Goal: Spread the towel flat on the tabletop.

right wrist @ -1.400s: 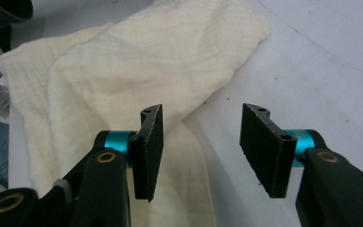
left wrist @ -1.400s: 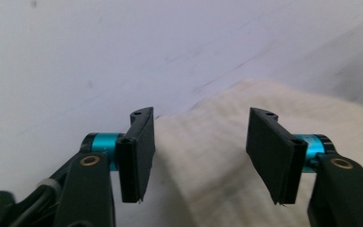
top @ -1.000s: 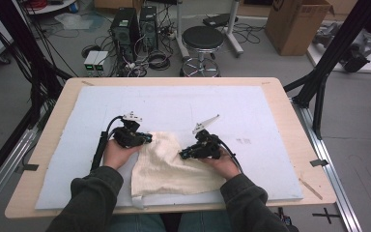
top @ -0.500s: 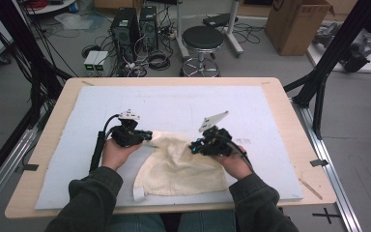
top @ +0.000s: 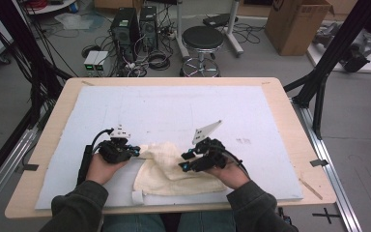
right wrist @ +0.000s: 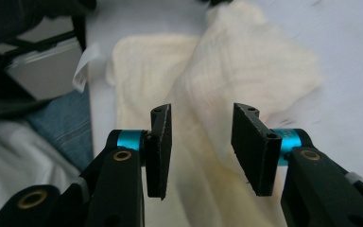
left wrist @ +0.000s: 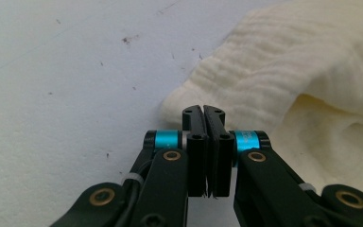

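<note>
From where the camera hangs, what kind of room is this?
Probably a lab or workshop: computer towers with tangled cables on the floor, a black frame around the table, and a cardboard box.

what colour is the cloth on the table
Pale cream, with a fine crinkled weave; the cloth shows best in the left gripper view.

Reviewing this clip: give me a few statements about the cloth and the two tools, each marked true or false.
1. The left tool has its jaws pressed together. True.
2. The right tool is clamped on the cream cloth. False: its jaws have just been opening and stand apart above the cloth, nothing pinched between them.
3. The cloth lies spread out flat. False: part of it is folded over itself.
4. A white tag sticks out at the cloth's near edge. True.
5. The cloth rests on the white mat. True.
</note>
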Available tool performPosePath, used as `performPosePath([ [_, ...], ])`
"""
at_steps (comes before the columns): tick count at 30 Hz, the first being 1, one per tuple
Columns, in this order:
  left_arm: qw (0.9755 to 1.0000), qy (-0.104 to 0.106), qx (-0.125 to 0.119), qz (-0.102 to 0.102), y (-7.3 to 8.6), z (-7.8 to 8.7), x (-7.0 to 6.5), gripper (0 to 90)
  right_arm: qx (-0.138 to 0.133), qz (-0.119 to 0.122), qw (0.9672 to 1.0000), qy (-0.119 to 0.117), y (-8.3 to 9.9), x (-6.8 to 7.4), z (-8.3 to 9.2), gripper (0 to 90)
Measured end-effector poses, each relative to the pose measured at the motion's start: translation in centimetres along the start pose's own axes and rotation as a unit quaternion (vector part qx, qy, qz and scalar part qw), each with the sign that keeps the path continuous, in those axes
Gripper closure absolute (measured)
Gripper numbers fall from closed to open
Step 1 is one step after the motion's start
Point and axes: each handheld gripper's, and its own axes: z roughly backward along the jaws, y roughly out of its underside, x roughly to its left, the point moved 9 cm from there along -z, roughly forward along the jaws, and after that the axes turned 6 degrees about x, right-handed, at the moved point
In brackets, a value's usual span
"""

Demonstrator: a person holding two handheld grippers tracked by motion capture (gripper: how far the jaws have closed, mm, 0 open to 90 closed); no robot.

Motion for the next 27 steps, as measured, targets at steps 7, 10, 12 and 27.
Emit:
performPosePath([
  [7,1.0,-0.006,0.004,-0.005,0.2,-0.3,0.1,87.6,-0.021,-0.055,0.9975,0.04,-0.7,-5.2,0.5,62.9],
  [10,1.0,-0.008,0.001,-0.004,0.2,-0.3,0.1,87.6,0.026,-0.072,0.997,0.016,0.3,-5.8,-1.8,60.1],
  [12,1.0,-0.008,0.0,-0.006,0.2,-0.3,0.1,87.5,0.054,-0.063,0.9965,0.0,0.6,-5.2,-3.0,58.7],
  [27,0.9999,-0.014,-0.009,-0.002,0.2,-0.1,0.4,87.6,0.056,-0.052,0.9967,0.025,2.6,-5.2,-1.3,89.5],
])
